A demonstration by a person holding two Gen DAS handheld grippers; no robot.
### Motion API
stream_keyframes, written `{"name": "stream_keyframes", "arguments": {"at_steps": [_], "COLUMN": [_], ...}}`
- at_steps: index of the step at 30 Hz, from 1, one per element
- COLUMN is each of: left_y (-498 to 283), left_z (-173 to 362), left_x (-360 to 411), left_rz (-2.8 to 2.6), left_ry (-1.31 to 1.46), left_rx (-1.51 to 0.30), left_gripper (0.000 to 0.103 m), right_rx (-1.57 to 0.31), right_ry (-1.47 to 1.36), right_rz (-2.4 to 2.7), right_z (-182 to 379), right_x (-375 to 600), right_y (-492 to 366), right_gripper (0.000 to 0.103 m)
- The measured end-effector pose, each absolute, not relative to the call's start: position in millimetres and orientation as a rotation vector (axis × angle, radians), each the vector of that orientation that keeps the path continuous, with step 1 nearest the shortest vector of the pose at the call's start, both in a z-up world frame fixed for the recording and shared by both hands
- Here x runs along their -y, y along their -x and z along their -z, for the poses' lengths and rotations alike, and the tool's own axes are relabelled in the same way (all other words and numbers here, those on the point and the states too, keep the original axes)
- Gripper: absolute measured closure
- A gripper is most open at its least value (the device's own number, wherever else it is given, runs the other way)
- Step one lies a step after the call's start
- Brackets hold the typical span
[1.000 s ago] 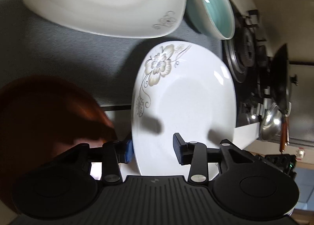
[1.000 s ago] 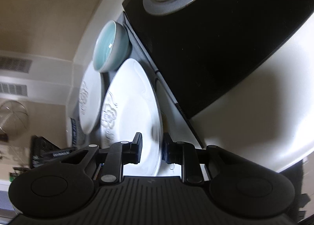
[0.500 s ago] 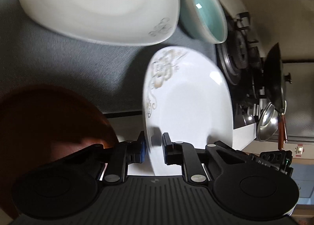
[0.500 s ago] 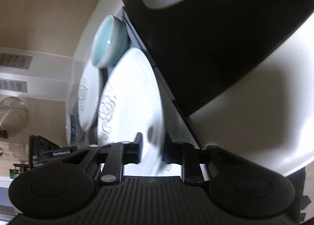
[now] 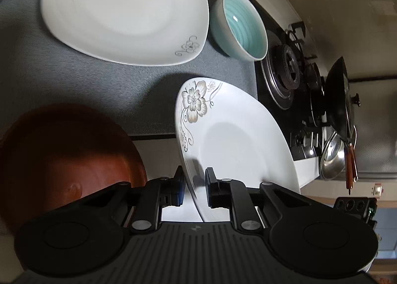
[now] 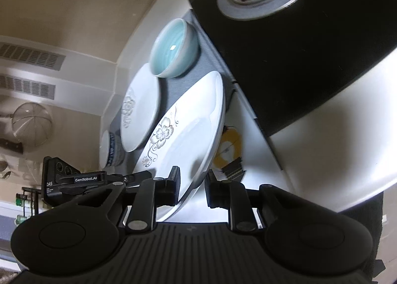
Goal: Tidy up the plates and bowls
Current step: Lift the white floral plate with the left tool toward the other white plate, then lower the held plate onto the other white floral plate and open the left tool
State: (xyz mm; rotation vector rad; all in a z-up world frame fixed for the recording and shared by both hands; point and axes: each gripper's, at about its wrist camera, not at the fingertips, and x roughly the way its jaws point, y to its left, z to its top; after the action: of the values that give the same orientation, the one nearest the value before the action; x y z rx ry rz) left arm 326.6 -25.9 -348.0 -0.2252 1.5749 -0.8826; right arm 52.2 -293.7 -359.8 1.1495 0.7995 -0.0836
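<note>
A white plate with a brown flower pattern (image 5: 235, 140) is lifted and tilted between both grippers. My left gripper (image 5: 194, 179) is shut on its near rim. In the right wrist view the same flowered plate (image 6: 188, 135) has its opposite rim between the fingers of my right gripper (image 6: 193, 179). Those jaws are opening slightly, with the pads still on the rim. A larger white plate (image 5: 124, 11) and a teal bowl (image 5: 244, 28) rest on the grey mat (image 5: 62, 80) beyond. A red-brown dish (image 5: 62, 150) lies at the left.
A gas cooktop (image 5: 285, 73) with a black wok (image 5: 340, 100) and a steel lid (image 5: 332, 157) lies to the right. A blue-and-white bowl (image 6: 111, 150) stands behind the larger plate (image 6: 141, 105). A yellow item (image 6: 228, 147) lies on the counter under the lifted plate.
The left jaws closed on the flowered plate's rim. Both grippers then rose with the plate, which came off the counter and tilted, uncovering the yellow item beneath.
</note>
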Motion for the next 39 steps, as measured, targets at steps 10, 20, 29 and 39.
{"name": "stream_keyframes", "arguments": {"at_steps": [10, 20, 29, 39], "left_y": [-327.8, -358.3, -400.1, -433.5], "left_z": [293.7, 284.9, 303.0, 315.5], "left_x": [-2.0, -42.5, -55.9, -59.2], "left_rz": [0.827, 0.704, 0.602, 0.543], "left_ry": [0.177, 0.276, 0.298, 0.328], "left_rx": [-1.434, -1.391, -1.4, -1.384], "left_gripper": [0.086, 0.087, 0.086, 0.086], "right_rx": [-0.769, -0.797, -0.854, -0.876], "right_ry": [-1.108, -1.06, -1.049, -1.061], "right_rz": [-0.01, -0.096, -0.114, -0.117], "right_z": [339.0, 338.2, 354.5, 374.5], "right_x": [278.3, 263.5, 251.8, 250.7], "right_y": [-74.0, -135.1, -192.4, -230.2], "right_gripper": [0.08, 0.08, 0.08, 0.08]}}
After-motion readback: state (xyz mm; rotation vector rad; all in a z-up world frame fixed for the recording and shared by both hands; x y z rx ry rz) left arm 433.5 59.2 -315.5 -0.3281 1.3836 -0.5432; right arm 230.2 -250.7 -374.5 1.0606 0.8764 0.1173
